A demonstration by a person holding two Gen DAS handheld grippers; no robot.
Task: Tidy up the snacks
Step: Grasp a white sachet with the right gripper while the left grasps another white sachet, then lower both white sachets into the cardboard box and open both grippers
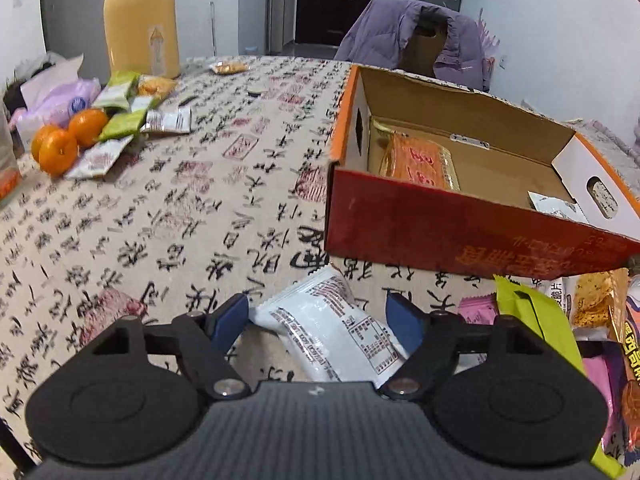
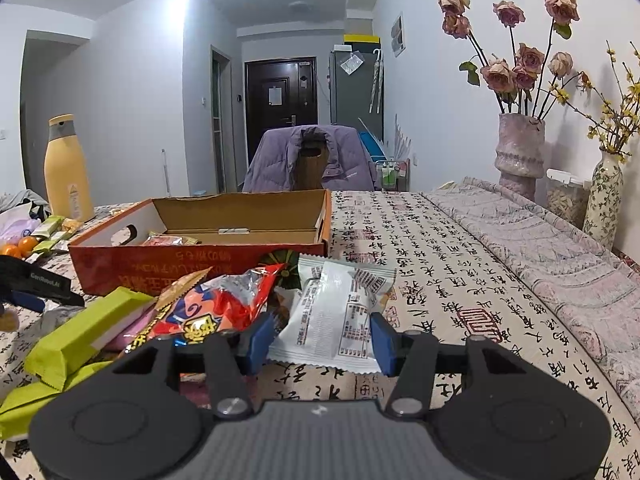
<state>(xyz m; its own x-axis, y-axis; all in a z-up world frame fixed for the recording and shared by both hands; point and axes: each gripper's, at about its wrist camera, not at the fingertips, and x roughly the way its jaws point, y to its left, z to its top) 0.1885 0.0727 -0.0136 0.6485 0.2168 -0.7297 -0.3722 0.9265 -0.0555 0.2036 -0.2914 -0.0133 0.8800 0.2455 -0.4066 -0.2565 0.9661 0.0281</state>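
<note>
The left tool stands wide, its blue fingers on either side of a white snack packet that lies flat on the desk; the left finger sits just beside the packet's edge, the right one a little apart from it, and neither visibly presses in. Just ahead and to the right of this tool is the open red cardboard box, holding an orange-gold packet and a small white one in its near right corner. To the tool's right lies a heap of snacks in green, pink and orange wrappers. Far ahead to the left are tangerines, green sachets and a yellow bottle.

The right tool is also spread, its fingers flanking a second white packet with printed text; both pads sit at the packet's sides, though whether they squeeze it cannot be told. Left of this tool are a red-orange crinkled bag and a green wrapped bar. The box stands just beyond them.

The desk wears a beige cloth printed with black calligraphy. Past it are a chair draped with a purple jacket, a dark door, and, to the right, vases of dried roses.
</note>
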